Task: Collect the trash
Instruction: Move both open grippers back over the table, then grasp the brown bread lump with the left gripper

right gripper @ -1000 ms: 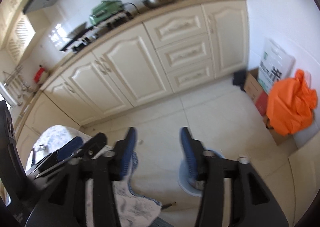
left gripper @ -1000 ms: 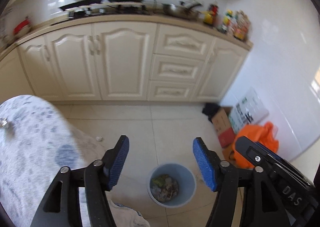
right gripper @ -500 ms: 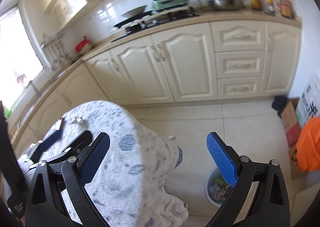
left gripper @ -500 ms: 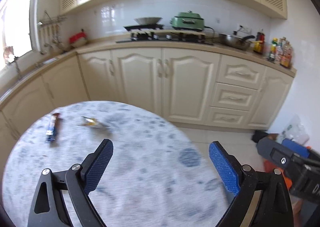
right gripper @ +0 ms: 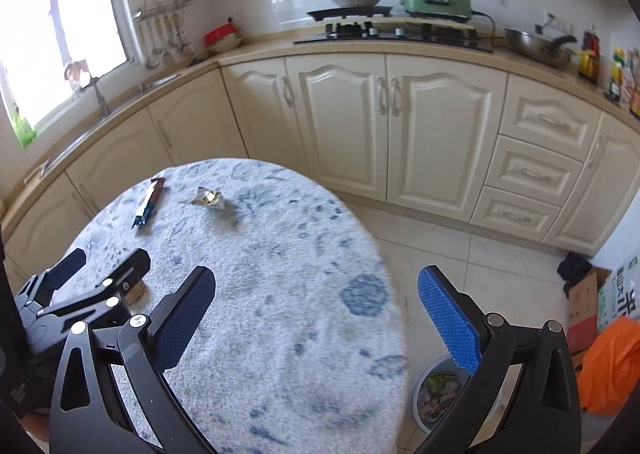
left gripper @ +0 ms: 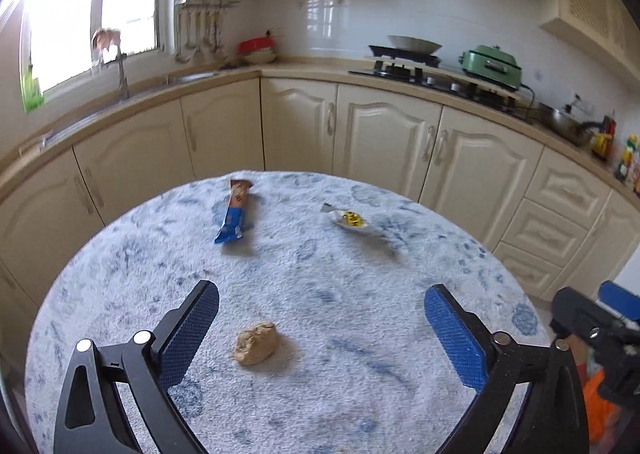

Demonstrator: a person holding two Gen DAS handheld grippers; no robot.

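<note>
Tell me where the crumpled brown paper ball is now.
In the left wrist view, the crumpled brown paper ball lies on the round blue-patterned tablecloth, between the left gripper's open jaws.

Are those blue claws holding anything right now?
No. The left gripper and right gripper are both open and empty; the brown crumpled wad lies untouched on the table.

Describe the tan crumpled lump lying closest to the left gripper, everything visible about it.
The tan crumpled lump looks like a wadded piece of brownish paper or napkin, creased and rounded, its material not certain. It lies loose on the blue-and-white patterned tablecloth, on the near part of the round table, casting a soft shadow to its right. It sits ahead of the open left gripper, roughly between the lines of its two blue pads but nearer the left one, touching neither. Only the cloth touches it.
</note>
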